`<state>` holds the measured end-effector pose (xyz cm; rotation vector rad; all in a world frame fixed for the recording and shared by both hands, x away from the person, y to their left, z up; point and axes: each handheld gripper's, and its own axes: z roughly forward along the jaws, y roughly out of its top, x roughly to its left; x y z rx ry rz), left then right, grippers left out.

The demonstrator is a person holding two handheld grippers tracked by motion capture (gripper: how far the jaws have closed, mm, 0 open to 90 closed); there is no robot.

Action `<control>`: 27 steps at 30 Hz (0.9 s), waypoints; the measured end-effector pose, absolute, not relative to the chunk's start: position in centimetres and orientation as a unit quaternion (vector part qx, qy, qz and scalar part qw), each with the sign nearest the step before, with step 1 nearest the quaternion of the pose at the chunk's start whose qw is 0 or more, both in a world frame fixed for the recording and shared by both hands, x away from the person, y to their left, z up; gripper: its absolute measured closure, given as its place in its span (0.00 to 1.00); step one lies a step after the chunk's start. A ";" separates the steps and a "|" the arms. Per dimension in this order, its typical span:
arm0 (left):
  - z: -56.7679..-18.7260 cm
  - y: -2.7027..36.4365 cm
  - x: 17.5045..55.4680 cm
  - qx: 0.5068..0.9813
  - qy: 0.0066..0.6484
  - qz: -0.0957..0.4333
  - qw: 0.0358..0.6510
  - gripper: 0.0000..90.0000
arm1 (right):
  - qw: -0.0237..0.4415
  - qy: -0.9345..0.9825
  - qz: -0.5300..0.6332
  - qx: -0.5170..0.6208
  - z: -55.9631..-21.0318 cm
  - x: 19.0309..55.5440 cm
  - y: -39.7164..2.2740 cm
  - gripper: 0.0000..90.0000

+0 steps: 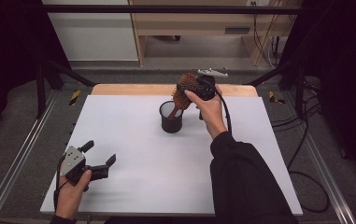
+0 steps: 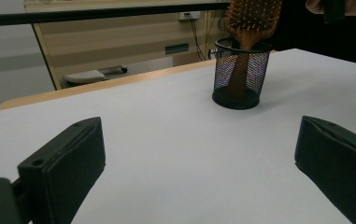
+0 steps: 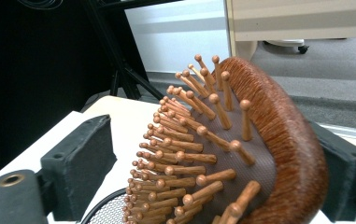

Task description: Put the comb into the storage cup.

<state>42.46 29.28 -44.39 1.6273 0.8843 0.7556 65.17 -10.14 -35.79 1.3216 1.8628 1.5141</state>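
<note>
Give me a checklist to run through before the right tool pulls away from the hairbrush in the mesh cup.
1. Hairbrush handle inside the mesh cup: ok, the handle stands in it, head sticking out above the rim.
2. Right tool released: cannot tell for sure; its left pad stands clear of the bristles, but the brush's back lies at or against the other pad.
3. Brush rests steady: cannot tell, it leans against the rim.
4. Cup upright on the table: ok.
5. Left tool out of the way: ok, open, low near the table's front left.
</note>
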 end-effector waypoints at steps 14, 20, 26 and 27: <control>-44.4 29.3 42.4 0.685 0.372 0.319 0.539 0.02 | 0.230 0.670 0.544 0.450 -34.9 64.2 -10.6 0.07; -44.4 29.3 42.4 0.685 0.372 0.320 0.538 0.02 | 0.232 0.670 0.548 0.443 -34.8 63.5 -10.9 0.07; -44.4 29.3 42.4 0.685 0.372 0.321 0.538 0.02 | 0.233 0.666 0.554 0.442 -34.7 62.9 -11.5 0.08; -44.4 29.3 42.4 0.684 0.373 0.321 0.538 0.02 | 0.231 0.665 0.556 0.441 -34.7 62.8 -11.6 0.08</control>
